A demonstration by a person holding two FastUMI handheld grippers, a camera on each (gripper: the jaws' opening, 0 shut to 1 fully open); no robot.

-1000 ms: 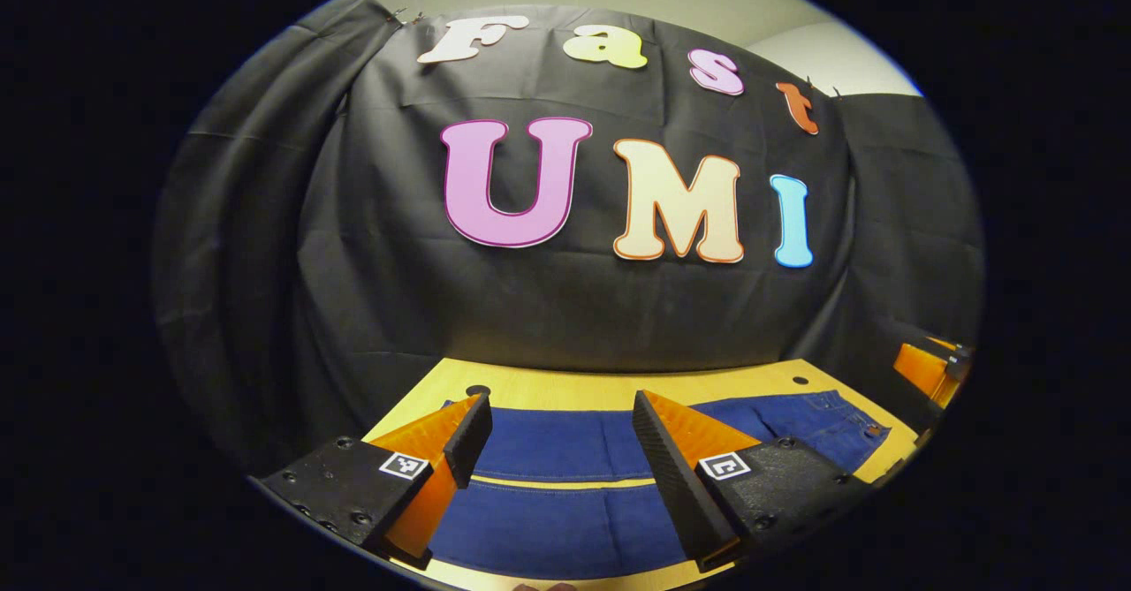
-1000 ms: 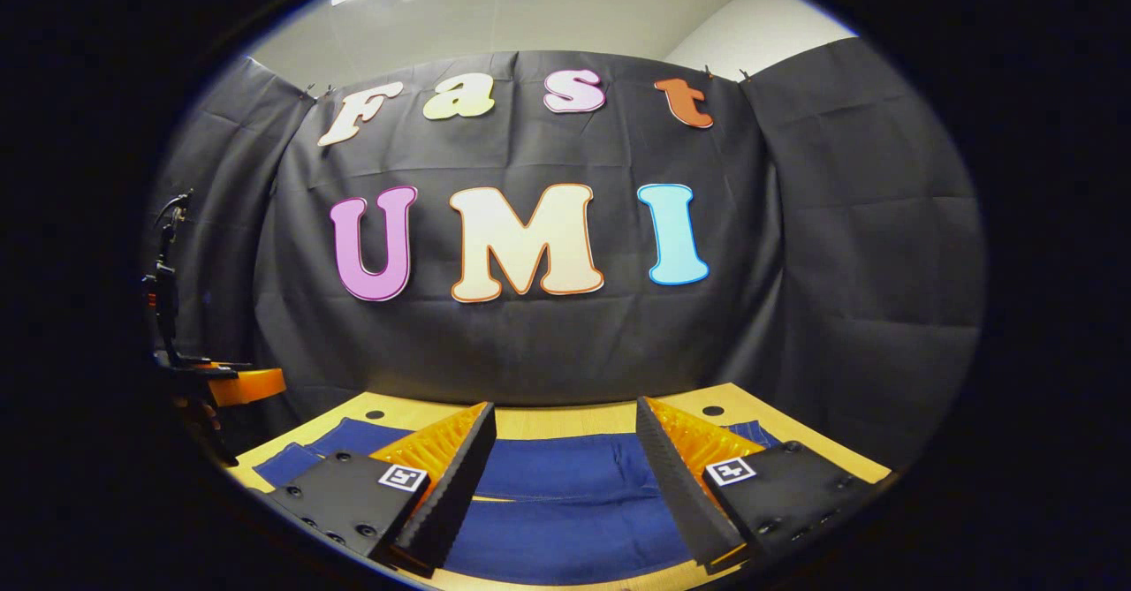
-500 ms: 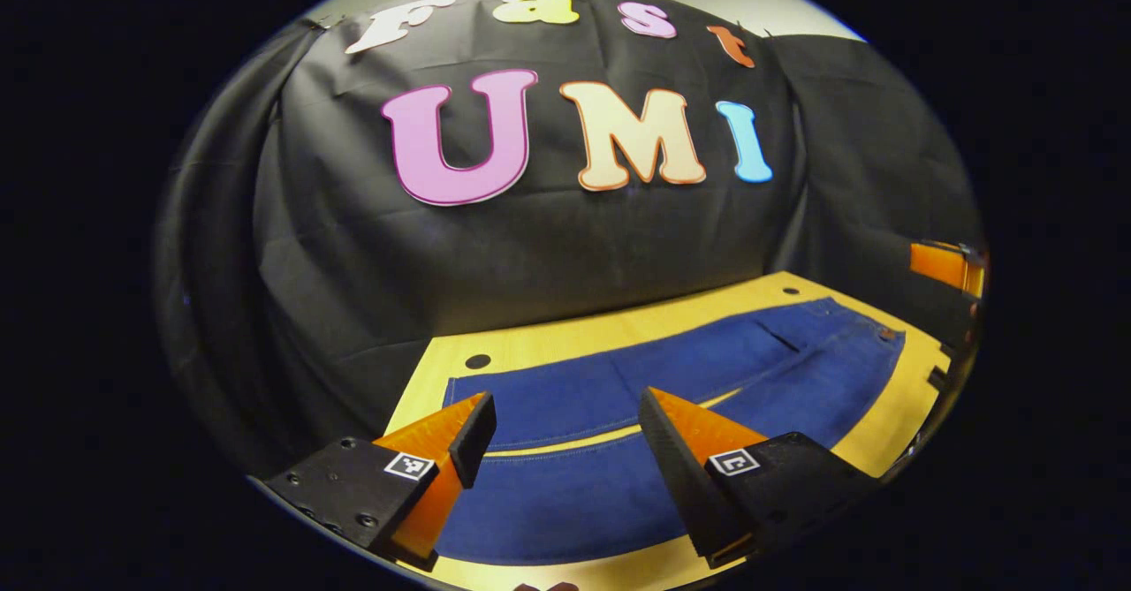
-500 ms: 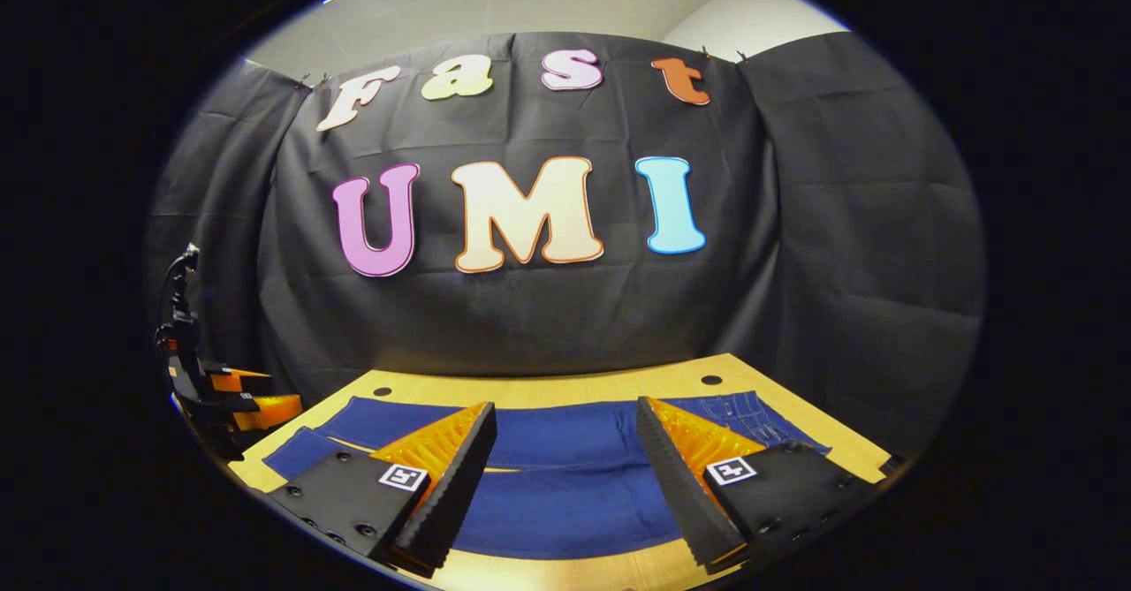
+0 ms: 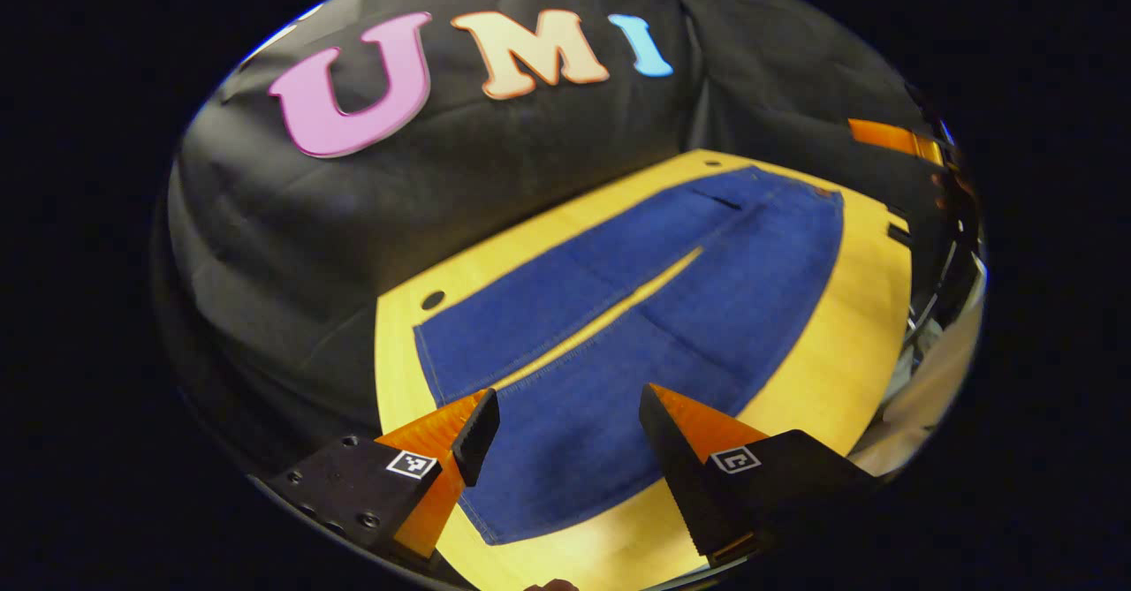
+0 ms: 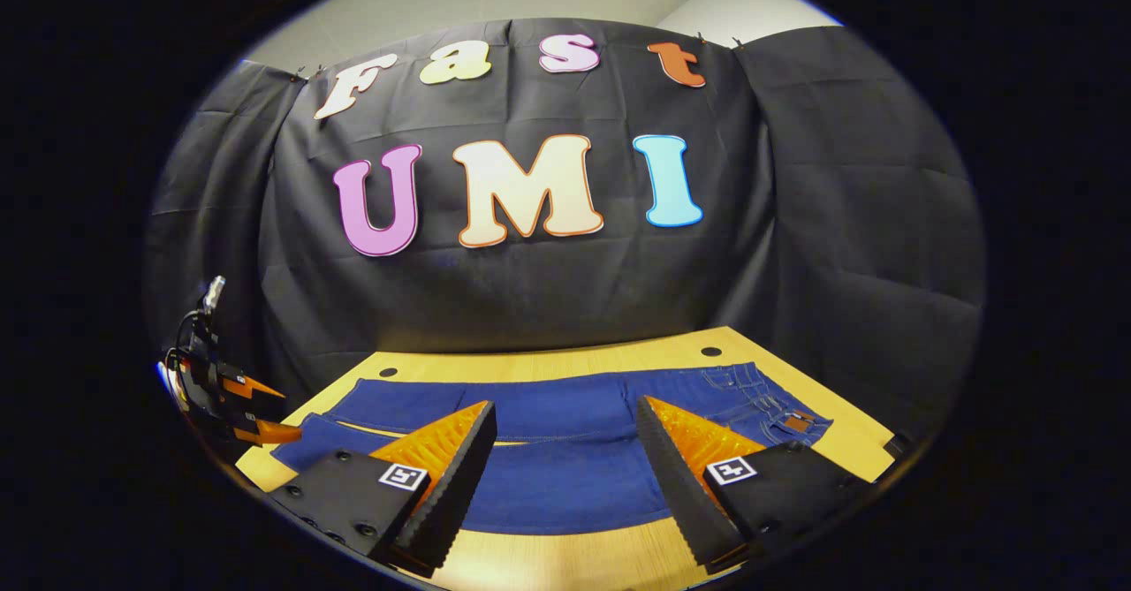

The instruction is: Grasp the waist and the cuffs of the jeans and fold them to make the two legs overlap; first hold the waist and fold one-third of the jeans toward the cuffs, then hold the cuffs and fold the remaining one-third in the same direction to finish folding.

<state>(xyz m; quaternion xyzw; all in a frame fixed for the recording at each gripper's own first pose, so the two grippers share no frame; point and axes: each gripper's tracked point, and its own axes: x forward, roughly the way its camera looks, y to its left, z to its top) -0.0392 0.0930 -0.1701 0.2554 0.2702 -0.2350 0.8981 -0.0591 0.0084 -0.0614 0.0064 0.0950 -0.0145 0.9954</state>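
- Left gripper view: the blue jeans (image 5: pixel 636 308) lie spread flat on the yellow wooden table (image 5: pixel 839 352), running from the lower centre of the frame up toward the upper right.
- The two legs sit side by side with a thin strip of table showing between them; the cuffs (image 5: pixel 459 397) are at the lower left, the waist (image 5: pixel 795 193) at the upper right.
- The left gripper (image 5: pixel 565 414) hangs at the bottom of the frame above the cuff end of the near leg, fingers spread wide, nothing between them.
- At the upper right edge of this view sits the other gripper, over by the waist end.
- Right gripper view: the jeans (image 6: pixel 565 450) stretch across the lower frame, waist with its leather patch (image 6: pixel 800 423) at the right, cuffs at the left.
- The right gripper (image 6: pixel 565 428) hovers at bottom centre over the near leg, fingers wide apart, gripping nothing.
- At the left edge of this view the left gripper shows just beside the cuffs.
- The black cloth wall (image 6: pixel 839 220) rises behind the table.
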